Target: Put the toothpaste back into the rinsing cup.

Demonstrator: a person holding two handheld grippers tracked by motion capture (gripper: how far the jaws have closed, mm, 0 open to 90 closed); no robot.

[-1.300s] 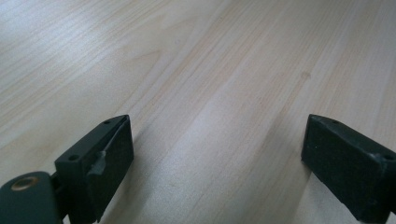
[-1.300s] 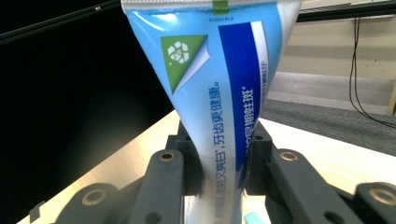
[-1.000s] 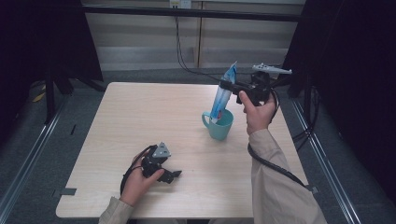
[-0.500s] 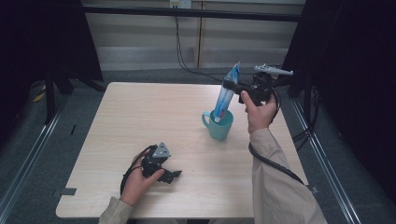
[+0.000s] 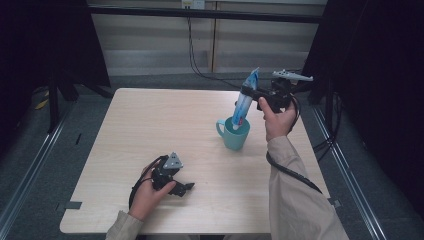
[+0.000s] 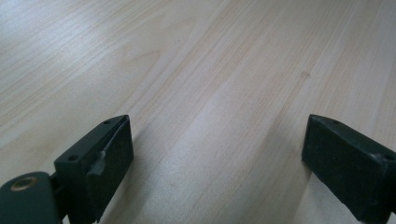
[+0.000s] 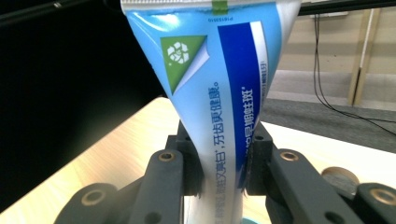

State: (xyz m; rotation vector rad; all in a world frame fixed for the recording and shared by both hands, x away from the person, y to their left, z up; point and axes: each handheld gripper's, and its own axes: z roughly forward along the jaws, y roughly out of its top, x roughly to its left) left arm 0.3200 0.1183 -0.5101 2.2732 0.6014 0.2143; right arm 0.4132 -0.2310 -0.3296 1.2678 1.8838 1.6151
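- The right gripper (image 5: 248, 93) is squeezing a blue toothpaste tube (image 5: 244, 102) and holding it up in the air above the table (image 5: 150, 125).
- Its two black jaws are pressing on the tube (image 7: 224, 102) from both sides, about halfway down it.
- The tube is standing almost straight up and leaning a little. Its flat sealed end is pointing up and its cap end is pointing down.
- The cap end is sitting just inside the top of a teal mug (image 5: 234, 132). I cannot tell if it is touching the mug.
- The mug is standing upright on the right part of the table, with its handle pointing to the left in the high view.
- The person's right hand (image 5: 277, 117) is holding the gripper just beside the mug, on its right.
- The left gripper (image 5: 180, 187) is lying low on the near part of the table, well apart from the mug.
- Its jaws are standing wide apart with nothing but bare wood (image 6: 210, 93) between them.
- The person's left hand (image 5: 147, 192) is wrapping around that gripper, and a black cable is looping beside the hand.
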